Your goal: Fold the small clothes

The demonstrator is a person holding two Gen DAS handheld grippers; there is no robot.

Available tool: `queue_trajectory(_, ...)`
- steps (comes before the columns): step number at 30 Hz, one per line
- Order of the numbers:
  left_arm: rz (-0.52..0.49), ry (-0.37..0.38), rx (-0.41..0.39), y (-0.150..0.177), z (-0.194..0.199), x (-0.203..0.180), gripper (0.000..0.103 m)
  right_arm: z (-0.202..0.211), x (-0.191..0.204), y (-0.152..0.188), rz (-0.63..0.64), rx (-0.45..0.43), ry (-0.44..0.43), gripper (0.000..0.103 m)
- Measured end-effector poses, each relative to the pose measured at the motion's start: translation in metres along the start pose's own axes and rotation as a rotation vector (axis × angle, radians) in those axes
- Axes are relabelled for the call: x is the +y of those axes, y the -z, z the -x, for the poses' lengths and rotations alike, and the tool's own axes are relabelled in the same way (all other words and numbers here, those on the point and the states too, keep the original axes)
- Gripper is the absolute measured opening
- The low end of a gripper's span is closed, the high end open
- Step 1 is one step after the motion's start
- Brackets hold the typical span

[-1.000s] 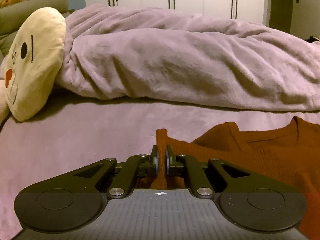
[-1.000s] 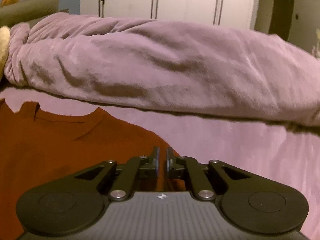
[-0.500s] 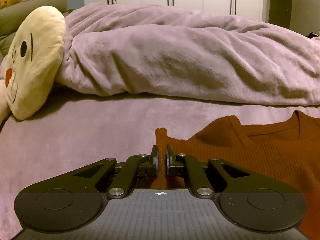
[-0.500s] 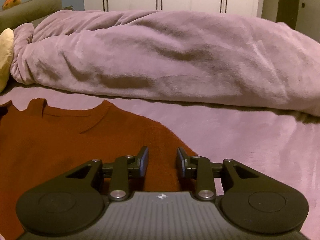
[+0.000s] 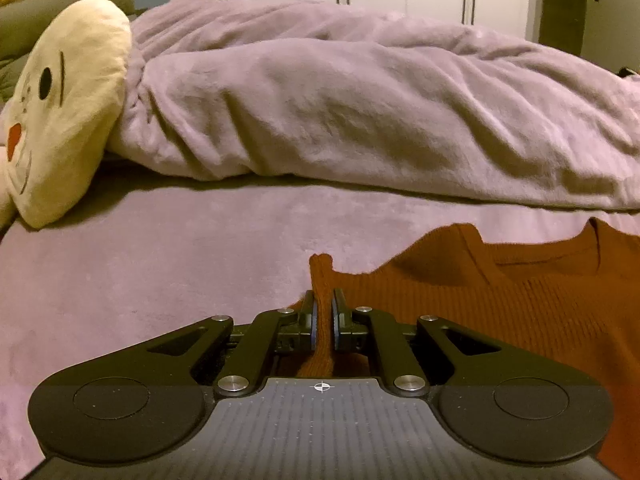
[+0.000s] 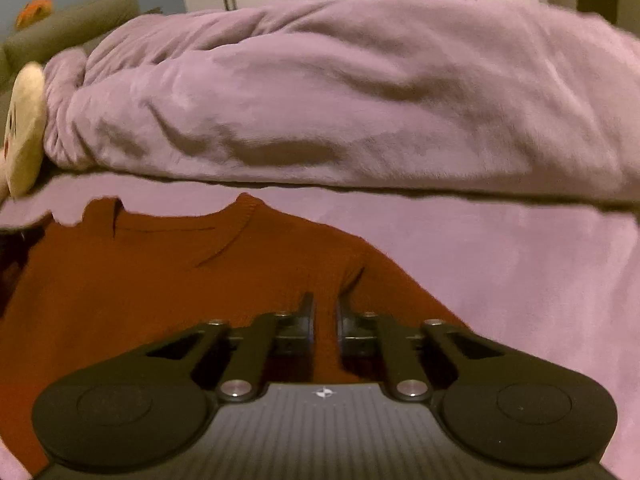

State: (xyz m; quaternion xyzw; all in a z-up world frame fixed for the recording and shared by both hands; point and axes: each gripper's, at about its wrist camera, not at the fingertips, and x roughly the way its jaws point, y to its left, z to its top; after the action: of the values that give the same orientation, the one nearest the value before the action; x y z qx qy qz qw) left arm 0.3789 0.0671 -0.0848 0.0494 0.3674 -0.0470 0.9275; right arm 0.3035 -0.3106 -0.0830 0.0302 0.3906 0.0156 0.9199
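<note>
Left gripper (image 5: 323, 316), lower half of frame: matte black body, two broad rounded lobes at lower left and lower right, each with a shallow embossed disc; centre plate dark grey with fine vertical ribbing and a small white crosshair mark at its top edge; two silver round-head screws flank the plate, smaller silver pivots further up the black linkage bars; triangular cut-outs in the outer links; fingers (image 5: 309, 320) slim, black, with blue-edged pads on the inner faces

Right gripper (image 6: 324, 316), lower half of frame: same black build, lobes, ribbed grey plate and silver screws; centre mark a small white four-point emblem; fingers (image 6: 306, 318) black, thin blue edge on the inner face
</note>
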Motion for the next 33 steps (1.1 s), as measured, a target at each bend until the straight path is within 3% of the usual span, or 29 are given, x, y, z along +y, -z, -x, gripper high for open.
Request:
queue_trajectory(2,0.006,-0.003,-0.027,-0.008,0.01,0.001,0.008,0.011,0.014,-0.001,0.086,-0.067,0.087,0.007)
queue_trajectory(5,0.014,0.01,-0.124,-0.031,0.027,0.003,0.008,0.039,0.027,-0.017,0.171,-0.277,0.23,0.006)
queue_trajectory(6,-0.006,-0.003,-0.157,-0.039,0.029,0.001,0.008,0.039,0.028,-0.024,0.178,-0.303,0.277,0.006)
queue_trajectory(8,-0.018,-0.008,-0.158,-0.046,0.021,-0.003,0.008,0.025,0.027,-0.035,0.164,-0.267,0.308,0.006)
queue_trajectory(10,-0.016,0.009,-0.072,-0.041,0.001,-0.006,0.01,0.004,0.026,-0.036,0.15,-0.196,0.316,0.007)
queue_trajectory(12,-0.04,-0.064,0.016,-0.024,-0.023,-0.013,0.014,-0.019,0.028,-0.027,0.159,-0.118,0.319,0.008)
queue_trajectory(14,-0.014,-0.096,0.074,-0.011,-0.031,-0.009,0.021,-0.035,0.027,-0.019,0.15,-0.04,0.328,0.009)
queue_trajectory(15,0.039,-0.073,0.055,-0.007,-0.022,0.001,0.025,-0.032,0.024,-0.017,0.138,-0.049,0.336,0.011)
queue_trajectory(16,0.087,-0.043,0.038,-0.004,-0.01,0.012,0.037,-0.023,0.02,-0.016,0.108,-0.072,0.336,0.013)
queue_trajectory(18,0.149,-0.015,0.012,0.005,0.02,0.032,0.05,0.003,0.007,-0.013,0.024,-0.118,0.309,0.027)
queue_trajectory(21,0.237,0.049,-0.034,0.03,0.071,0.064,0.06,0.051,-0.017,0.012,-0.116,-0.156,0.202,0.036)
queue_trajectory(24,0.329,0.087,0.001,0.065,0.099,0.081,0.06,0.088,-0.03,0.063,-0.251,-0.131,0.109,0.038)
queue_trajectory(28,0.367,0.154,0.057,0.1,0.117,0.071,0.06,0.117,-0.033,0.123,-0.409,-0.113,0.088,0.039)
queue_trajectory(32,0.375,0.222,-0.004,0.099,0.112,0.066,0.065,0.125,-0.047,0.157,-0.672,-0.144,-0.043,0.039)
queue_trajectory(33,0.389,0.272,0.003,0.097,0.106,0.066,0.066,0.125,-0.051,0.16,-0.723,-0.154,-0.08,0.039)
